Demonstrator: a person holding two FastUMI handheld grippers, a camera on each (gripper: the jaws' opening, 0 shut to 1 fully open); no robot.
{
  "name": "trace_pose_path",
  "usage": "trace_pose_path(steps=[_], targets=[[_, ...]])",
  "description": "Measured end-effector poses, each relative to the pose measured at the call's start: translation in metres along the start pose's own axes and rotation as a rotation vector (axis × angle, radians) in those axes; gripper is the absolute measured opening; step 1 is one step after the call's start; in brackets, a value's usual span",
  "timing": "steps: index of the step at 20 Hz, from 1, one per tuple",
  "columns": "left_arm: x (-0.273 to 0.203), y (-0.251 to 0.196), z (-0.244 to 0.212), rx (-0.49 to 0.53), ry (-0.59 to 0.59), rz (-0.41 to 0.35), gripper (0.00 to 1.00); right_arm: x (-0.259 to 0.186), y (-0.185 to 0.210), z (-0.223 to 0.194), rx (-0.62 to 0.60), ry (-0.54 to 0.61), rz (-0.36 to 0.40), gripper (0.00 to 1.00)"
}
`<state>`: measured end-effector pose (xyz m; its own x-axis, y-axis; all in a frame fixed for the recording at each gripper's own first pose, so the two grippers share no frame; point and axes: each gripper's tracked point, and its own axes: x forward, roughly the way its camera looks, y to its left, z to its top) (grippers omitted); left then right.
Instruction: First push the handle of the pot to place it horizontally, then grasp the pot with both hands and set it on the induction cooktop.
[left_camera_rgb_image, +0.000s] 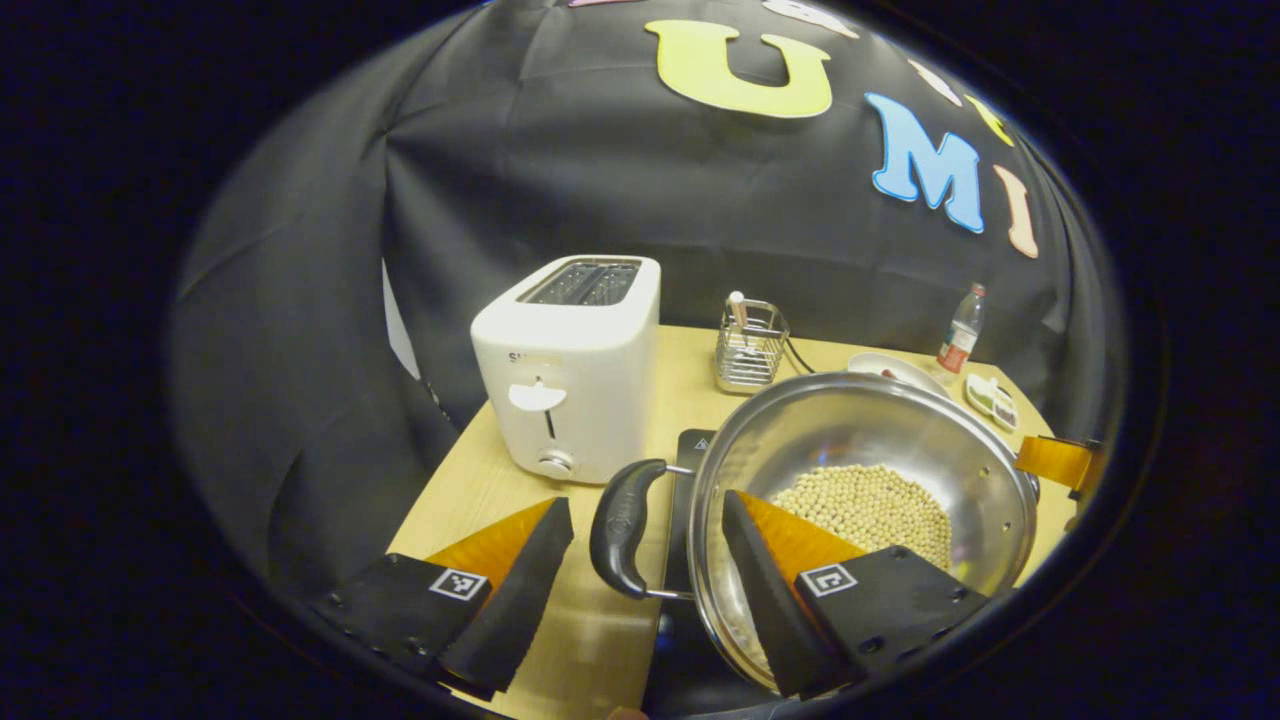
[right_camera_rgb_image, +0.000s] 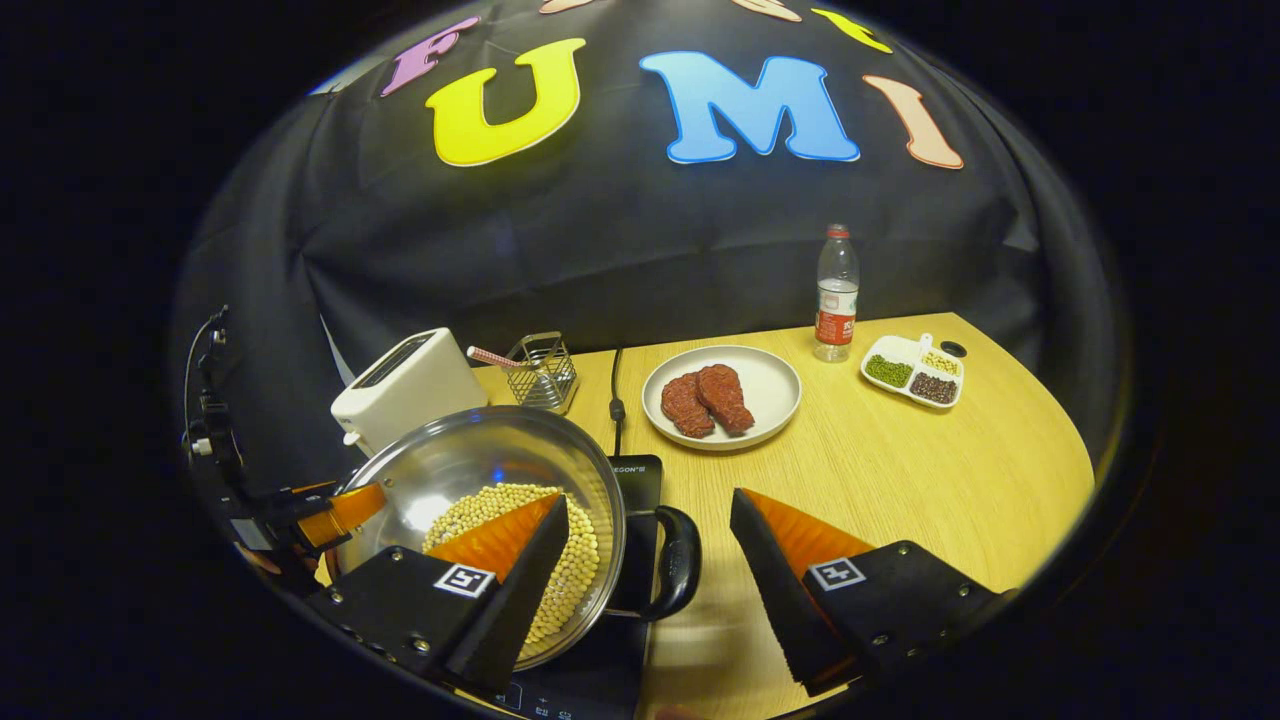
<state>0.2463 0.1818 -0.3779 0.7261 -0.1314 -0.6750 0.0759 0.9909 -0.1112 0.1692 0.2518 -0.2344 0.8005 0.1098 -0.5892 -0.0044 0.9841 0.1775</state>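
Observation:
A steel pot (left_camera_rgb_image: 860, 430) holding pale beans (left_camera_rgb_image: 870, 505) sits over the black induction cooktop (left_camera_rgb_image: 692, 445). Its left black loop handle (left_camera_rgb_image: 622, 525) lies between the spread fingers of my left gripper (left_camera_rgb_image: 645, 505), which is open and not pressing on it. In the right gripper view the pot (right_camera_rgb_image: 470, 460) is at lower left on the cooktop (right_camera_rgb_image: 636, 482). Its right loop handle (right_camera_rgb_image: 682, 560) lies between the fingers of my right gripper (right_camera_rgb_image: 650, 503), also open. Each view shows a finger of the other gripper at the pot's far rim.
A white toaster (left_camera_rgb_image: 570, 370) and a wire basket (left_camera_rgb_image: 750, 345) stand behind the pot. On the wooden table to the right are a plate (right_camera_rgb_image: 775, 400) with two meat pieces, a water bottle (right_camera_rgb_image: 836, 295) and a compartment dish (right_camera_rgb_image: 912, 370). A cable (right_camera_rgb_image: 615, 395) runs back from the cooktop.

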Motion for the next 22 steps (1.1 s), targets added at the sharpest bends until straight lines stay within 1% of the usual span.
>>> trace_pose_path(steps=[1,3,4,8,10,11,12,16,18,21,22], targets=[[-0.006,0.000,0.003,-0.004,-0.012,0.004,0.96,-0.005,-0.003,0.004,0.000,-0.013,-0.005,0.98],[-0.019,-0.002,0.011,0.000,-0.042,0.018,1.00,-0.014,-0.011,0.013,0.000,-0.043,-0.003,0.98],[-0.027,-0.007,0.017,0.002,-0.063,0.021,0.98,-0.021,-0.016,0.019,-0.002,-0.060,-0.003,0.98],[-0.057,-0.038,0.048,0.014,-0.166,0.024,0.98,-0.050,-0.047,0.041,-0.033,-0.136,-0.006,0.98],[-0.075,-0.061,0.058,0.005,-0.207,0.016,0.97,-0.069,-0.070,0.049,-0.051,-0.168,-0.021,0.98],[-0.086,-0.074,0.063,-0.005,-0.226,0.010,0.94,-0.080,-0.082,0.054,-0.057,-0.187,-0.025,0.98],[-0.096,-0.086,0.066,-0.014,-0.240,0.008,0.97,-0.090,-0.095,0.058,-0.065,-0.207,-0.030,0.98],[-0.138,-0.142,0.077,-0.033,-0.301,-0.003,0.98,-0.133,-0.145,0.072,-0.091,-0.273,-0.041,0.98],[-0.165,-0.166,0.084,-0.024,-0.345,-0.011,0.98,-0.153,-0.167,0.076,-0.098,-0.297,-0.044,0.98],[-0.207,-0.192,0.087,-0.009,-0.399,0.005,0.99,-0.185,-0.191,0.080,-0.101,-0.335,-0.037,0.98],[-0.219,-0.200,0.085,-0.015,-0.411,0.010,0.97,-0.196,-0.199,0.082,-0.105,-0.349,-0.035,0.98]])
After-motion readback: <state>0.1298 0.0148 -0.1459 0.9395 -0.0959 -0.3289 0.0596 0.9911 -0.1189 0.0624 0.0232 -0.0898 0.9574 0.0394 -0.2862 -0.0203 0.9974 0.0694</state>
